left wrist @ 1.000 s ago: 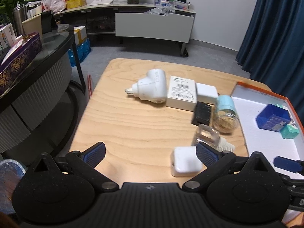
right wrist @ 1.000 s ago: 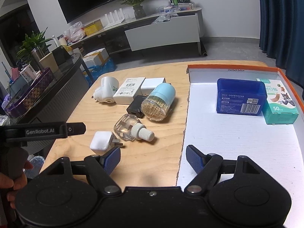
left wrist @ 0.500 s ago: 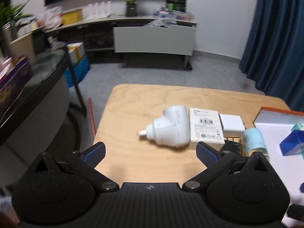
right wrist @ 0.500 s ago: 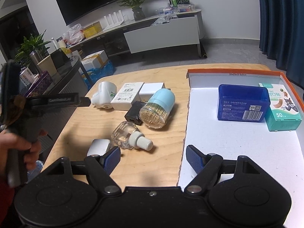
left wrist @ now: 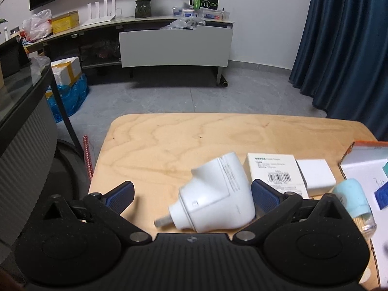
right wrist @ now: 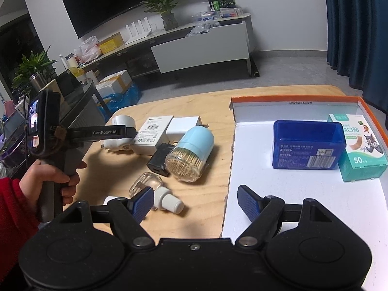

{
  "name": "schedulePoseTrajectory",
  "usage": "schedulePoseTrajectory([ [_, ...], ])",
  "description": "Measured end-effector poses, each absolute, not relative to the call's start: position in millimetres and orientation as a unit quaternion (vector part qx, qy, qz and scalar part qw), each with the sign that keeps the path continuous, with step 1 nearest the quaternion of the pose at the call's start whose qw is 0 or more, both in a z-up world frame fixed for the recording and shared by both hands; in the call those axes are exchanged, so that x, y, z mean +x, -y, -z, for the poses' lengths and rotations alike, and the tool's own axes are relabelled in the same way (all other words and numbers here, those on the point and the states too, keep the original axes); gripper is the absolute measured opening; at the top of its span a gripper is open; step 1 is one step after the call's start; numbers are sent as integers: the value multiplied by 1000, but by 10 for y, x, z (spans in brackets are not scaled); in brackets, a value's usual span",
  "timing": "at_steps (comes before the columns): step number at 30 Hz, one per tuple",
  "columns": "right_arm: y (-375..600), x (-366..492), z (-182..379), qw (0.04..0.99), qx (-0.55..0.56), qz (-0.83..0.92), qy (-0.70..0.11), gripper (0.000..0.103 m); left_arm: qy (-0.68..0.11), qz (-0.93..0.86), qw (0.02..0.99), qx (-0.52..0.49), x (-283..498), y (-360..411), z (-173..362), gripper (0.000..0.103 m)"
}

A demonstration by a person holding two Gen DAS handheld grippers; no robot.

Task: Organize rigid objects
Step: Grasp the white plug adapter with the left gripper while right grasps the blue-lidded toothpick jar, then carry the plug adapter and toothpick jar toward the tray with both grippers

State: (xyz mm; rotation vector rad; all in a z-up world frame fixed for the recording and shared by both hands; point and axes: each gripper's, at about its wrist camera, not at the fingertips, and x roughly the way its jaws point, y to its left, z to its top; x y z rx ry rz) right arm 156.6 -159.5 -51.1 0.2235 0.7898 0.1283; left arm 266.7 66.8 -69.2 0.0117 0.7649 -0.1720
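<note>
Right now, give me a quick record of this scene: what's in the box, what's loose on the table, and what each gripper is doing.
box: blue case, green carton
table: white plug, toothpick jar, black adapter, clear bottle, white boxes
left gripper: open, fingers either side of white plug, not pressing it
right gripper: open, empty, over box edge

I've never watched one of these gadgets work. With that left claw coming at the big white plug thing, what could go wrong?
The white plug adapter is rounded and lies tilted between the open jaws of the left gripper, so it might slip or twist when squeezed. It touches the white box, which could get shoved along. Near the right gripper, the clear bottle and the toothpick jar lie on their sides and might roll if bumped.
</note>
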Motion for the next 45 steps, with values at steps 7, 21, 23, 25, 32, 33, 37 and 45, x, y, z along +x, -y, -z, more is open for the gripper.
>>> schedulePoseTrajectory([
  [7,1575,1693,550,914,110,-64,-386,90,-374,98,921,48,2626,-631,819,97],
  [21,1448,2228,653,899,137,-67,-411,90,-362,110,925,36,2447,-562,671,73],
  [23,1434,2363,710,892,145,-56,-424,90,-359,110,927,28,2369,-567,614,73],
  [25,1425,2477,776,886,149,-42,-438,90,-356,109,928,21,2292,-580,571,73],
  [32,1415,2545,806,890,151,-48,-428,58,-352,105,930,11,2045,-523,473,73],
  [33,1424,2513,796,890,150,-48,-428,57,-352,106,930,9,2013,-515,461,73],
  [37,1445,2307,694,899,142,-47,-412,57,-349,107,931,-1,1867,-491,406,73],
  [45,1483,1719,425,914,139,-60,-377,57,-337,107,935,-11,1551,-414,238,73],
])
